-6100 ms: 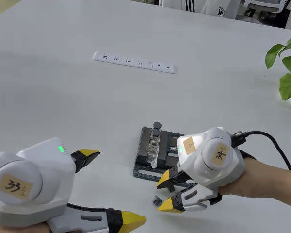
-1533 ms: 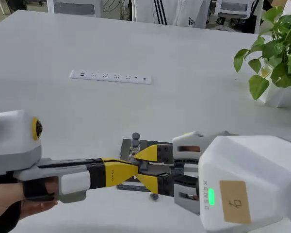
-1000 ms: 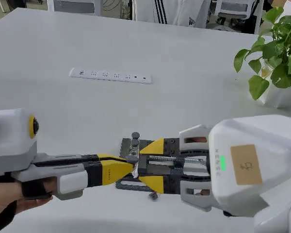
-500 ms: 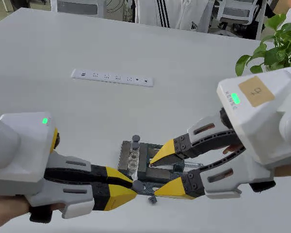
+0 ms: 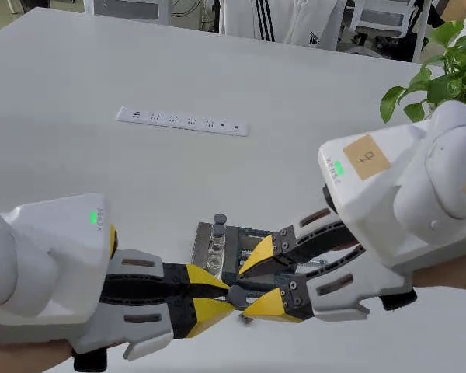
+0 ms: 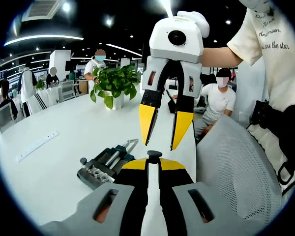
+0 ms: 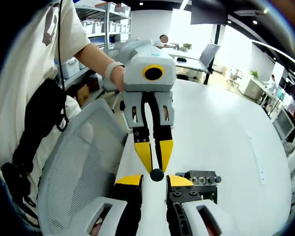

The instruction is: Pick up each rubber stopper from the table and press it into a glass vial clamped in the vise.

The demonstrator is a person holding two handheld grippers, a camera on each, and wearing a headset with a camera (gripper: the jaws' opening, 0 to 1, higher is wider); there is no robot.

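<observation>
My left gripper (image 5: 221,299) is shut on a dark rubber stopper (image 5: 235,294) and holds it above the table, in front of the vise. My right gripper (image 5: 243,294) faces it tip to tip and is open, its yellow fingers above and below the stopper. In the left gripper view the stopper (image 6: 154,155) sits at my jaw tips, under the open right gripper (image 6: 159,145). In the right gripper view the left gripper (image 7: 156,167) brings the stopper (image 7: 157,174) between my jaws. The black vise (image 5: 206,250) holds a row of glass vials (image 5: 215,247), the far ones capped.
A white power strip (image 5: 182,120) lies across the table further back. A potted plant (image 5: 443,70) stands at the right edge. A mesh chair (image 6: 236,162) is beside the table, with people seated beyond it. A small dark piece (image 5: 247,318) lies on the table below the right gripper.
The left gripper has drawn back from the vise with the stopper in its tips. The right gripper opened, lifted off the vise and came in to straddle the stopper.
</observation>
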